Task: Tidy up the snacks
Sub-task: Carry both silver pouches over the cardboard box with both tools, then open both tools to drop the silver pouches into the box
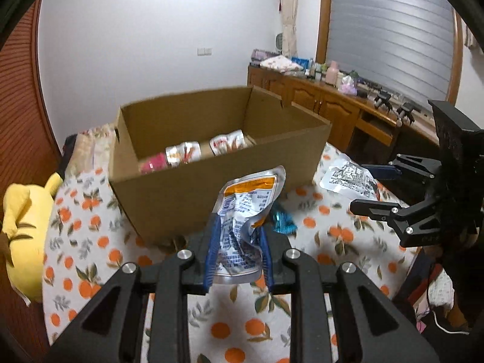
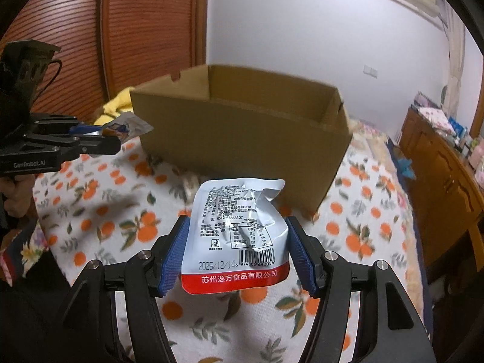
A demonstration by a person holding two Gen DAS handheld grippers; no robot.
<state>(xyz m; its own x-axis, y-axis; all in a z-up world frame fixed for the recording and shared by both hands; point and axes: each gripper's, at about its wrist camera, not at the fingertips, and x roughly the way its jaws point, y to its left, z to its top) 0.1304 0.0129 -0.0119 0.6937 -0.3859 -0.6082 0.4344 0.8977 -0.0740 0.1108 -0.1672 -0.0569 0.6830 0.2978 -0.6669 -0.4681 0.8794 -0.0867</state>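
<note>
An open cardboard box (image 1: 193,187) stands on the orange-print bedspread; it also shows in the right wrist view (image 2: 242,139). Several snack packets (image 1: 184,152) lie inside it. My left gripper (image 1: 239,236) is shut on a crumpled silver snack pouch with an orange band (image 1: 245,211), held just in front of the box's near wall. My right gripper (image 2: 237,242) is shut on a white snack pouch with a red bottom band (image 2: 236,233), held above the bedspread short of the box. The white pouch (image 1: 348,178) shows in the left wrist view, to the right of the box.
A yellow plush toy (image 1: 24,227) lies at the bed's left edge. A small blue wrapper (image 1: 281,220) lies on the bedspread by the box. A wooden cabinet (image 1: 326,103) with clutter runs along the right wall. A wooden door (image 2: 145,30) stands behind the box.
</note>
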